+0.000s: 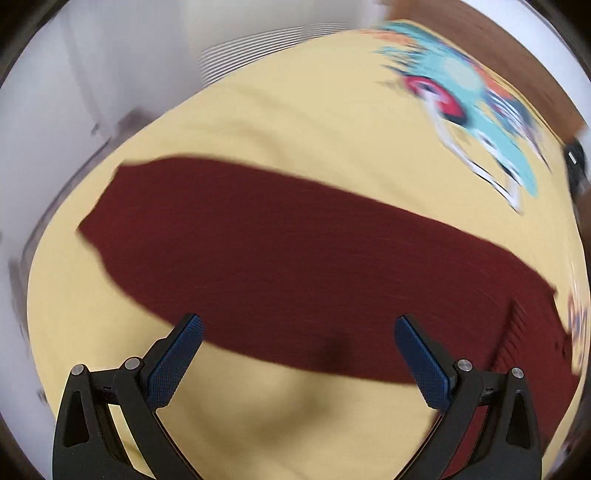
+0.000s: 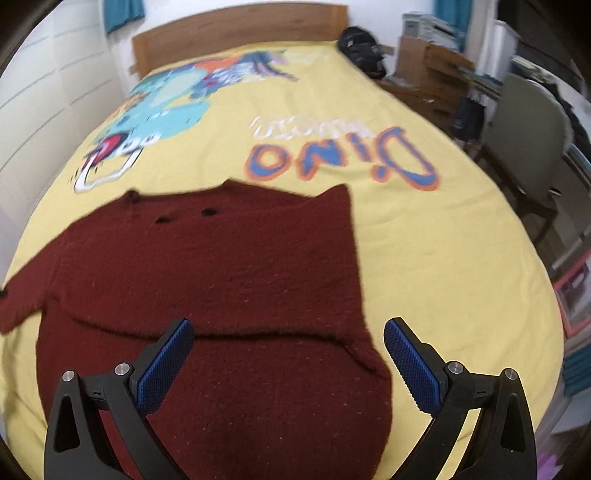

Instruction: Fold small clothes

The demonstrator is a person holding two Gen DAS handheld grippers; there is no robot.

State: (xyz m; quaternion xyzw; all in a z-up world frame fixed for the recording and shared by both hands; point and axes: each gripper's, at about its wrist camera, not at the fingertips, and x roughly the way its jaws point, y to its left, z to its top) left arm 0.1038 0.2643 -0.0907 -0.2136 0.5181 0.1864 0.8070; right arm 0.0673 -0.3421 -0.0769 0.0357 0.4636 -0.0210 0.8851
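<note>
Wooden headboard, grey chair, white wall

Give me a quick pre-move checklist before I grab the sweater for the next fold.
1. Left gripper open and empty: ok.
2. Right gripper open and empty: ok.
3. Sweater lying flat on the bedspread: mostly ok; a fold line crosses it near the right gripper.
4. Sleeve laid out straight in the left view: ok.
5. Nothing lying on the sweater: ok in both views.
6. Sharp view for aiming: not ok; both pictures are motion-blurred, so edges and hem are hard to place.
</note>
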